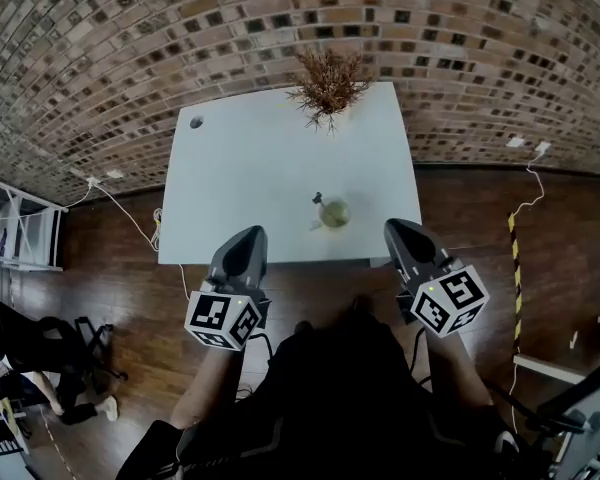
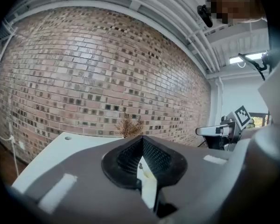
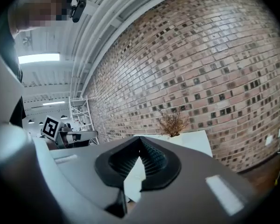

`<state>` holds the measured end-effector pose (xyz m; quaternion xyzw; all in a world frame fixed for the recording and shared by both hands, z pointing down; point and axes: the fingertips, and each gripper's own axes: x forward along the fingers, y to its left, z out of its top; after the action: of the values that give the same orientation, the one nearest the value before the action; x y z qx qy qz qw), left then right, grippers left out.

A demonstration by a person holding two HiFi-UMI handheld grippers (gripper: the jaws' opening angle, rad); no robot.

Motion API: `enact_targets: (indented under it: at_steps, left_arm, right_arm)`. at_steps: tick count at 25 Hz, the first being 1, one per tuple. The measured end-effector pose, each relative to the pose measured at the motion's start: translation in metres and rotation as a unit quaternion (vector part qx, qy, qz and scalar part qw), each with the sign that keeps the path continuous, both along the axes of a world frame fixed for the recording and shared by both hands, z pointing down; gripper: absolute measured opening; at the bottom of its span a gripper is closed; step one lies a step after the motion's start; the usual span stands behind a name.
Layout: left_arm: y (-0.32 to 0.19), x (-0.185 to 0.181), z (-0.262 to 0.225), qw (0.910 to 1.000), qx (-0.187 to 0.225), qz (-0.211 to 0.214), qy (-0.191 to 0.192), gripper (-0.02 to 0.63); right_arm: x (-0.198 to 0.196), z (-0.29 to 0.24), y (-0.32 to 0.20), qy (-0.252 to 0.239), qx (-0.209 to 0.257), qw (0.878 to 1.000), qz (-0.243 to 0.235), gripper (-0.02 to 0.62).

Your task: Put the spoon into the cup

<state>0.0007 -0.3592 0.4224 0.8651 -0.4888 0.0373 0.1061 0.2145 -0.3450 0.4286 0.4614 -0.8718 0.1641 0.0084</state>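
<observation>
A small pale cup (image 1: 334, 213) stands on the white table (image 1: 250, 178) near its front edge. A spoon (image 1: 319, 200) rests in it, its dark handle sticking out up and to the left. My left gripper (image 1: 248, 236) hangs shut and empty before the table's near edge, left of the cup. In the left gripper view its jaws (image 2: 142, 139) meet with nothing between them. My right gripper (image 1: 396, 228) is shut and empty too, just right of the cup at the table's front right corner. Its jaws (image 3: 140, 140) also meet in the right gripper view.
A dried plant (image 1: 328, 80) stands at the table's far edge against the brick wall (image 1: 100, 58). A small round grommet (image 1: 196, 122) sits at the table's far left. Cables (image 1: 130, 218) trail over the wooden floor on the left, and a metal rack (image 1: 20, 233) and a chair (image 1: 50, 343) stand beyond them.
</observation>
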Motion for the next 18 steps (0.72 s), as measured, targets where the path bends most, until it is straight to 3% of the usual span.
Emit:
enact_targets:
  at_steps: [6, 13, 18]
  left_arm:
    - [0.034, -0.024, -0.014, 0.9991, 0.002, 0.037, 0.019, 0.0]
    - [0.056, -0.042, -0.022, 0.9971, -0.001, 0.066, 0.037, 0.0]
    - [0.067, -0.049, -0.02, 0.9965, 0.006, 0.073, 0.042, 0.0]
  right_arm:
    - [-0.029, -0.011, 0.038, 0.018, 0.01, 1.0, 0.021, 0.006]
    - [-0.036, -0.031, 0.074, 0.035, 0.016, 0.997, 0.067, 0.006]
    - [-0.04, -0.039, 0.095, 0.032, 0.022, 0.997, 0.066, 0.006]
